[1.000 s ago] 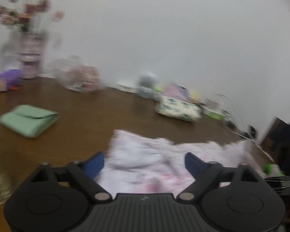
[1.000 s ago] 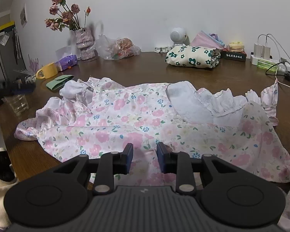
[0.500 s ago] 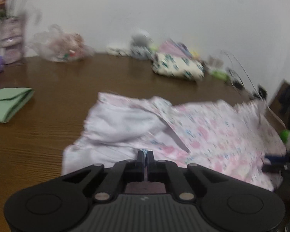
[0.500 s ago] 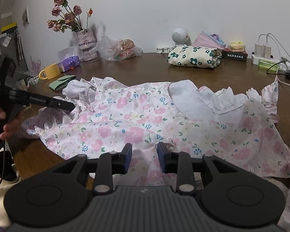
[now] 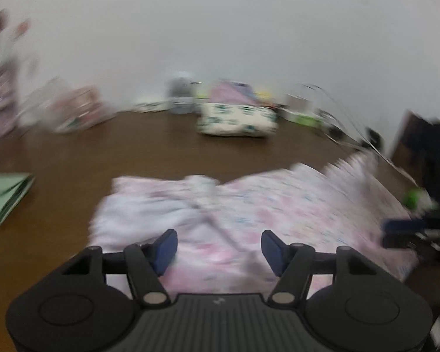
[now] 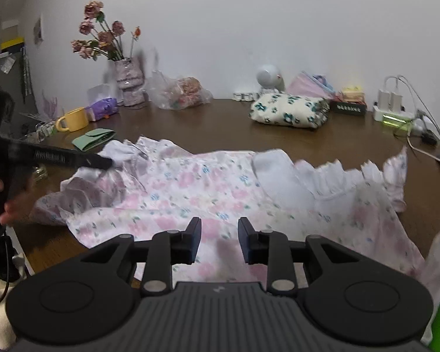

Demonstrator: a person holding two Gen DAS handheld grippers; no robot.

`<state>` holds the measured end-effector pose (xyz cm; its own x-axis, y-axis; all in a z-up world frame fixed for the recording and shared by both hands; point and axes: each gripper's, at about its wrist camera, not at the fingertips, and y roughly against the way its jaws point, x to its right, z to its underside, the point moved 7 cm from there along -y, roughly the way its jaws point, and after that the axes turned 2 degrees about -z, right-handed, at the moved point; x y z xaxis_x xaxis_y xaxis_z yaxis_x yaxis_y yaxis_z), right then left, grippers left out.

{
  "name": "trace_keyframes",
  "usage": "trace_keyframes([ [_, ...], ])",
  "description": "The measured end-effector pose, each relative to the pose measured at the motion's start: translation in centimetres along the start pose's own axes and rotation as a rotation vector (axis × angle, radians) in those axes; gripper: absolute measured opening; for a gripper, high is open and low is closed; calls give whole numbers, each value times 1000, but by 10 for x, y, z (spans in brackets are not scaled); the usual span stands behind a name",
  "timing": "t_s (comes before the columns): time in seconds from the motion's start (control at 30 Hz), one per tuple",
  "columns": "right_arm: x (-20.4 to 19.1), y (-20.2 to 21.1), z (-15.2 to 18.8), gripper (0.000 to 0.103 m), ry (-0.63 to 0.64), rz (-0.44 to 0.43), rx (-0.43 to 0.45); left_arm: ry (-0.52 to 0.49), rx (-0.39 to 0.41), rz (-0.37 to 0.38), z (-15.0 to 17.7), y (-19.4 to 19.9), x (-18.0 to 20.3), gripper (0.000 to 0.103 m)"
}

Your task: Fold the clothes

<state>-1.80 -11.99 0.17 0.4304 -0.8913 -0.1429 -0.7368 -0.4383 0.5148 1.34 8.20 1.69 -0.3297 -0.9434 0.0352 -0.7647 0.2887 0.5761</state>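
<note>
A pink floral garment (image 6: 208,187) with white ruffled edges lies spread on the brown table (image 6: 220,126). It also shows, blurred, in the left wrist view (image 5: 249,214). My left gripper (image 5: 218,248) is open just above the garment's left part, holding nothing; it also shows in the right wrist view (image 6: 102,162), at the garment's left sleeve. My right gripper (image 6: 219,239) is partly open over the garment's near edge, with nothing between its fingers.
A folded green cloth (image 6: 94,142), a yellow mug (image 6: 73,120), a vase of flowers (image 6: 129,82), a plastic bag (image 6: 179,92), a folded floral bundle (image 6: 290,111) and a power strip with cables (image 6: 396,114) stand around the table's back and sides.
My left gripper, shut on the garment half a second ago, has opened and let go. The garment has shifted slightly. My right gripper has stayed partly open over the near edge.
</note>
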Motion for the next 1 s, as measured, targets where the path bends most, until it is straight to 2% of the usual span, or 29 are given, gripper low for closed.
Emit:
trace_keyframes([
  [0.1,0,-13,5,28,-23,6,-44,-78,-54,66,4,-22,22,62],
  [0.17,-1,-15,9,28,-29,-6,-58,-106,-90,69,7,-32,28,61],
  [0.2,-2,-16,11,28,-29,-4,-63,-121,-107,68,9,-36,30,55],
  [0.23,-2,-16,13,28,-29,-1,-67,-128,-122,67,11,-38,30,27],
  [0.27,-1,-16,15,28,-31,1,-75,-124,-133,72,12,-39,28,14],
  [0.3,0,-17,17,28,-34,3,-81,-109,-129,71,11,-37,26,9],
  [0.43,4,-18,25,28,-44,16,-83,-52,-47,62,7,-27,17,8],
  [0.53,1,-17,28,28,-13,30,-78,-36,-57,38,10,-30,16,12],
  [0.57,-1,-17,29,28,0,37,-77,-44,-63,20,13,-31,15,14],
  [0.63,-4,-18,30,28,24,53,-79,-96,-71,-24,20,-31,16,30],
  [0.77,-6,-16,29,28,43,67,-86,-136,-62,-89,24,-19,10,37],
  [0.83,-5,-15,29,28,43,68,-87,-92,-48,-115,20,-6,-1,41],
  [0.93,-6,-14,30,29,47,73,-88,-16,-5,-155,12,18,-11,40],
  [1.0,-8,-15,30,32,54,77,-88,15,15,-123,10,28,-6,41],
])
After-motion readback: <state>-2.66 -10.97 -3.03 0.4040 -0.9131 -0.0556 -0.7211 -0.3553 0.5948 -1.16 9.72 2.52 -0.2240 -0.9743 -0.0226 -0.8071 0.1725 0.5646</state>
